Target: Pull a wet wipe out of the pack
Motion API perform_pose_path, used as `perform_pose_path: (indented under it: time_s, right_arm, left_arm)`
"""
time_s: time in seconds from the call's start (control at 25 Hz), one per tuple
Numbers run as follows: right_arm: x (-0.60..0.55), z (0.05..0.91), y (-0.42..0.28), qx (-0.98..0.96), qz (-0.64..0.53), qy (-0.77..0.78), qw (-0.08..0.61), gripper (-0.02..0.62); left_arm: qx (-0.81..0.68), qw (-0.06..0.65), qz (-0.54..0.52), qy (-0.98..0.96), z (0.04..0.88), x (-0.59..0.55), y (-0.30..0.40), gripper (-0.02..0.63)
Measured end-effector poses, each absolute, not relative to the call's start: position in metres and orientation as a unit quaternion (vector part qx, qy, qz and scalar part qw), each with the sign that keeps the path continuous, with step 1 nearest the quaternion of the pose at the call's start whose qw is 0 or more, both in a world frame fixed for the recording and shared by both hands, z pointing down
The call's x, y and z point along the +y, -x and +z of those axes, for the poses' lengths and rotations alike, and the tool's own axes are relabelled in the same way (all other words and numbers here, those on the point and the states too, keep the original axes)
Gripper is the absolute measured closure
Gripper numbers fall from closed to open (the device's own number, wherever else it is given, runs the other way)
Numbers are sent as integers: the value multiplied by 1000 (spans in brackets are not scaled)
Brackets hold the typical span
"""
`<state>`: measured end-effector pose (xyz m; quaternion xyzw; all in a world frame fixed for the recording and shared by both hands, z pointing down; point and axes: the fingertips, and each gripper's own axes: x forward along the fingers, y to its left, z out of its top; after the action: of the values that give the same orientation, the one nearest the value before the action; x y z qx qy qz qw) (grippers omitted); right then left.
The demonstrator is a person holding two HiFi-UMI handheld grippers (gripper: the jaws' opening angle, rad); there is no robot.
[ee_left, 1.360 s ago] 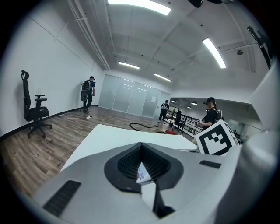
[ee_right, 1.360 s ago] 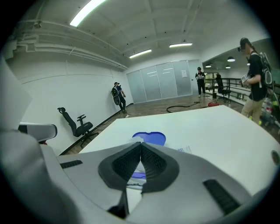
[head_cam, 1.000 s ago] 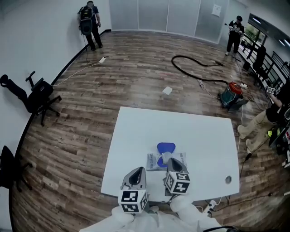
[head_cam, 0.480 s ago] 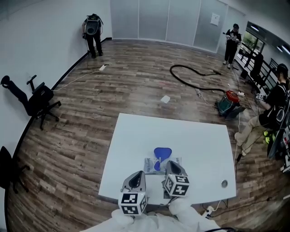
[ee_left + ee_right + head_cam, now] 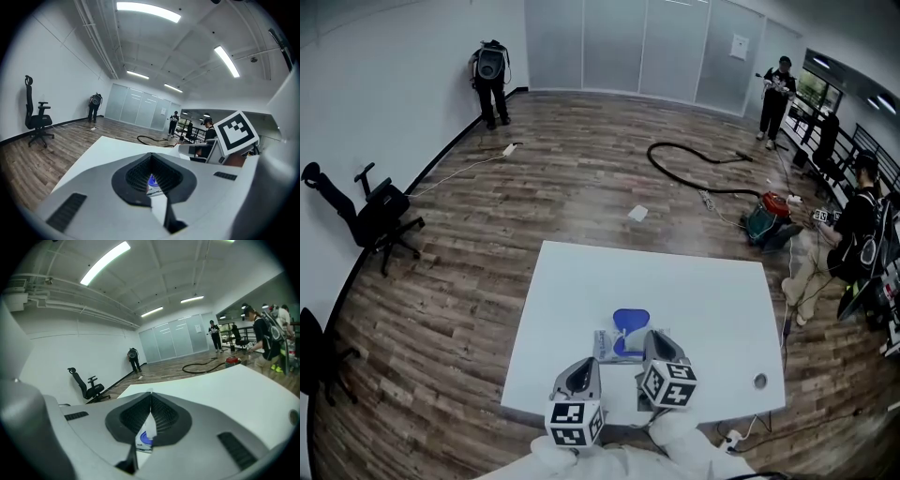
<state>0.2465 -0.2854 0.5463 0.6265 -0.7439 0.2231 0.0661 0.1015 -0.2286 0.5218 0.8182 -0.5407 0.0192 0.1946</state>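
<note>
1. Overall, this is a large room with a wood-plank floor, white walls and a row of frosted glass panels at the far end. Strip lights run along the ceiling in both gripper views.
2. A white table stands mid-floor, with a small round hole near its front right corner.
3. Well apart from the table, a black office chair sits by the left wall. A black hose snakes across the floor to a vacuum cleaner on the right. People stand along the walls.
4. The left gripper is over the table's near edge, just beside the pack. Its jaws are closed together with nothing between them.
5. The right gripper is over the pack's right half, its jaws pinched on the wipe.
6. The pack lies flat near the table's front middle.
7. Its blue lid is flipped open toward the far side.
8. The wipe shows as a thin white strip rising from the pack's blue opening to the right jaw tips.
</note>
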Motion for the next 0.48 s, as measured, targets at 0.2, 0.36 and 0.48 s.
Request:
perform_pose_path:
  time_s: [0.2, 0.36, 0.48]
  right_arm:
    - [-280, 530, -257, -741, 220, -634, 43, 583]
    - [-269, 512, -268, -738, 223, -636, 11, 583]
    - [-261, 499, -275, -737, 218, -640, -8, 583]
  left_arm:
    - [-531, 191, 18, -825, 519, -228, -112, 608]
    - [-521, 188, 18, -832, 517, -226, -124, 607]
    - [-514, 184, 19, -838, 516, -223, -132, 607]
